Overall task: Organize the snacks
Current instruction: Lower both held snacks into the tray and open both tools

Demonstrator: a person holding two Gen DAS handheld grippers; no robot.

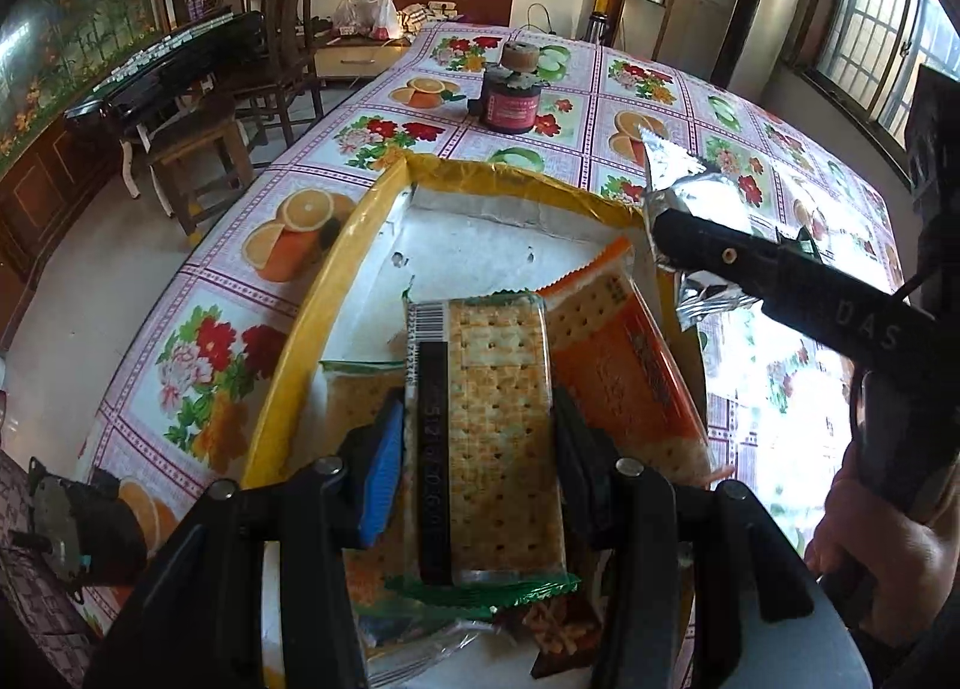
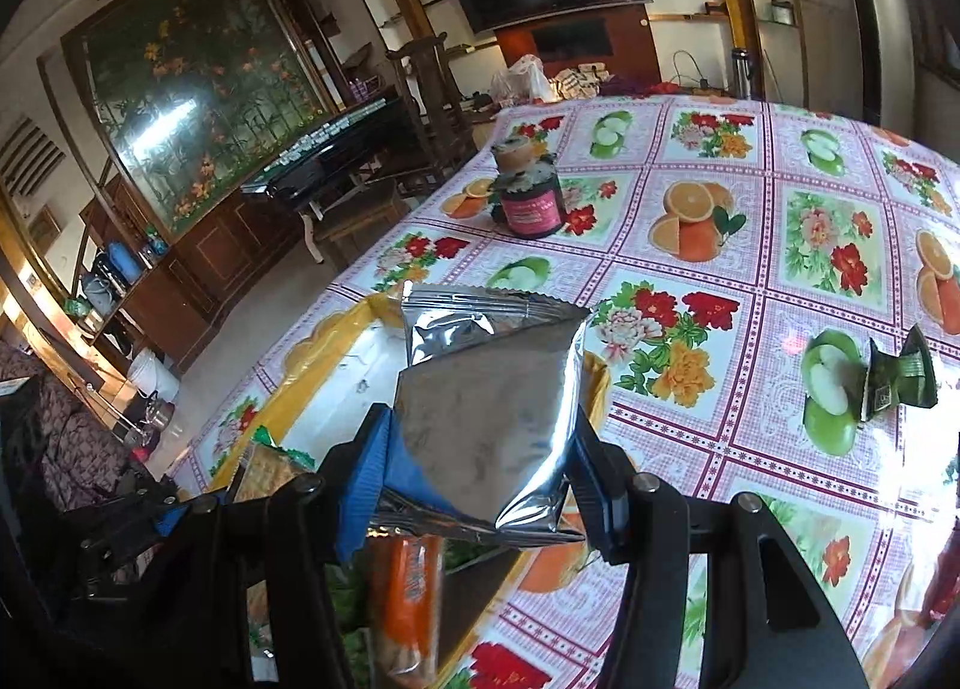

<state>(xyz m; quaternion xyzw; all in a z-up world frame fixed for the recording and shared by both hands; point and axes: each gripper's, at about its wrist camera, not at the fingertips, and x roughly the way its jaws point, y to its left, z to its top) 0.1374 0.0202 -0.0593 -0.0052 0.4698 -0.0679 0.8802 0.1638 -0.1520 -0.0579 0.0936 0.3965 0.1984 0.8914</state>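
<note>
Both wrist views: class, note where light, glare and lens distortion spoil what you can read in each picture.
Left wrist view: the fisheye bows the tablecloth grid; daylight from the window washes out the cloth at right, though the cracker pack stays sharp. Right wrist view: the silver pouch mirrors light, glare whitens the box floor and streaks the wall painting; corners go black.

The left gripper [image 1: 480,437] is clamped on a green-edged cracker pack [image 1: 498,437] over a yellow-rimmed box [image 1: 336,293], with an orange cracker pack [image 1: 630,365] just to its right. At right, the right gripper [image 1: 672,233] holds a silver packet [image 1: 690,179] above the box's right edge. A dark jar [image 1: 510,101] stands far off on the flowered tablecloth [image 1: 240,293].
</note>
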